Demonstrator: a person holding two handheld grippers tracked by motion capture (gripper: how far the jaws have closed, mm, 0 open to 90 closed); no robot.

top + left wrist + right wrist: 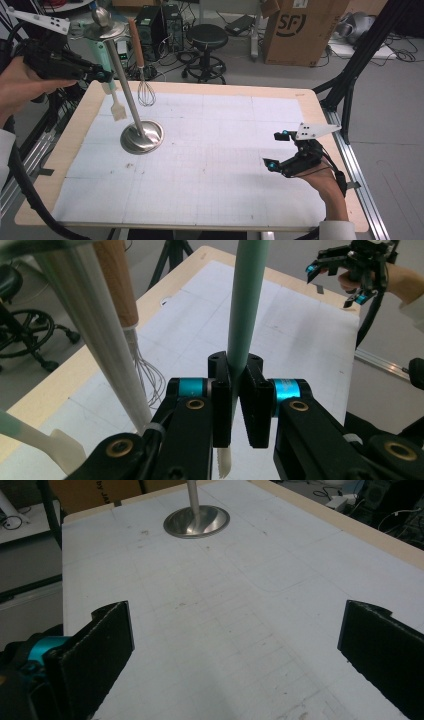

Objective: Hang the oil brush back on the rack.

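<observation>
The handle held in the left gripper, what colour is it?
Pale mint green; the left gripper clamps the handle, clearest in the left gripper view.

Even, soft overhead light falls on the table (pixel 210 90), glare streaking the steel stand base (pixel 142 137), while the near black jaws and handles blur in both gripper views.

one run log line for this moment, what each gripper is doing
left gripper: shut on mint-green spatula handle beside rack pole | right gripper: open, holding nothing, over white mat | whisk: hanging on rack
</observation>
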